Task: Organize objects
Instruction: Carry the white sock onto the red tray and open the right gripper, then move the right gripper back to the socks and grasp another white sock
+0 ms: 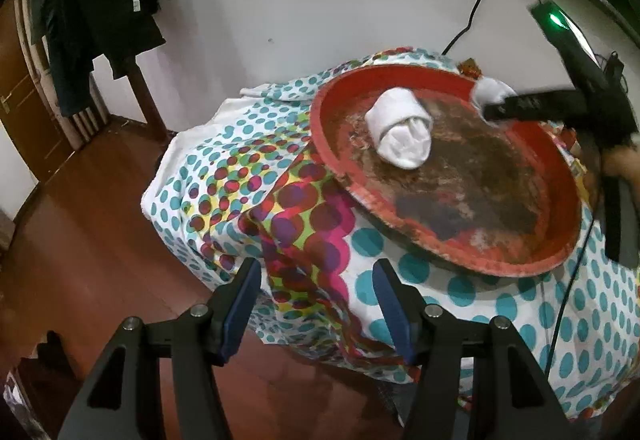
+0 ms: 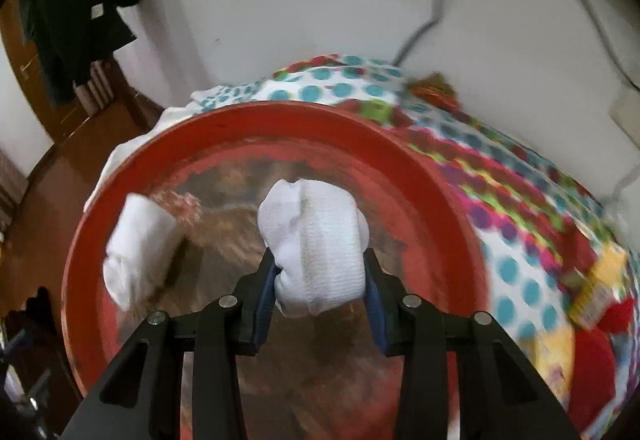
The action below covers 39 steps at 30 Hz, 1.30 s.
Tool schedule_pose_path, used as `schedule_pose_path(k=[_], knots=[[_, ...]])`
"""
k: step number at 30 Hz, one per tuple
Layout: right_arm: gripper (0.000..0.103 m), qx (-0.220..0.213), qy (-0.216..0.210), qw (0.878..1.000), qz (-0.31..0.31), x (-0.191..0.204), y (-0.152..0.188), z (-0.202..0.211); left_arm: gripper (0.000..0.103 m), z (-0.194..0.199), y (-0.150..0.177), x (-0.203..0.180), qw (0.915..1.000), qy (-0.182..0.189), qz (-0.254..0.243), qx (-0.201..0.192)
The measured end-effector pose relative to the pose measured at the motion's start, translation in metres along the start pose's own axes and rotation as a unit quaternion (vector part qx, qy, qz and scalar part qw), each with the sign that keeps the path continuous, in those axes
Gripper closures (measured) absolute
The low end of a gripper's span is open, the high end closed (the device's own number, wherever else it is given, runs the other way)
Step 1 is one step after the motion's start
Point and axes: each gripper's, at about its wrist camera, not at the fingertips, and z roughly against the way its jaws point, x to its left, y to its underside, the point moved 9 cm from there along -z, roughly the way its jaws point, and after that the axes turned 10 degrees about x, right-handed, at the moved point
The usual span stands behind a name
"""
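A round red tray [image 1: 560, 264] with a worn brown middle sits on a table with a polka-dot cloth [image 1: 240, 180]. One rolled white sock bundle [image 1: 400, 130] lies in the tray. My right gripper [image 2: 320, 272] is shut on a second rolled white sock bundle [image 2: 316, 240] and holds it above the tray [image 2: 280, 116]; the first bundle [image 2: 136, 244] lies to its left. In the left wrist view the right gripper [image 1: 486, 108] reaches in over the tray's far rim with its bundle [image 1: 490, 88]. My left gripper [image 1: 316, 280] is open and empty, in front of the table's near edge.
Colourful small items [image 2: 592, 296] lie on the cloth right of the tray. Black cables [image 1: 472, 12] run down the white wall. Dark clothes [image 1: 88, 0] hang at the far left by a wooden door [image 1: 24, 92]. The floor [image 1: 80, 240] is red-brown wood.
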Motion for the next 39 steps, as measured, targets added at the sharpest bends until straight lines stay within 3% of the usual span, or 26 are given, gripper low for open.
schedule_pose_path(k=[4, 13, 20, 31, 39], knots=[[0.065, 0.007, 0.004, 1.0, 0.018, 0.017, -0.021, -0.015, 0.043, -0.003, 0.001, 0.0, 0.9997, 0.02, 0.009, 0.008], [0.063, 0.021, 0.016, 0.999, 0.034, 0.033, -0.048, -0.038, 0.043, 0.0, 0.0, 0.0, 0.9999, 0.012, 0.0, -0.003], [0.047, 0.01, 0.01, 1.0, 0.018, 0.026, -0.038, -0.031, 0.043, -0.002, 0.001, -0.003, 0.9999, 0.011, -0.005, -0.001], [0.042, -0.065, -0.02, 0.998, -0.008, -0.005, 0.035, 0.065, 0.043, 0.004, 0.003, -0.012, 0.9996, -0.011, -0.02, -0.015], [0.042, -0.084, 0.016, 0.995, -0.051, -0.082, 0.121, 0.119, 0.043, 0.007, 0.006, -0.03, 0.9981, -0.027, -0.05, -0.024]])
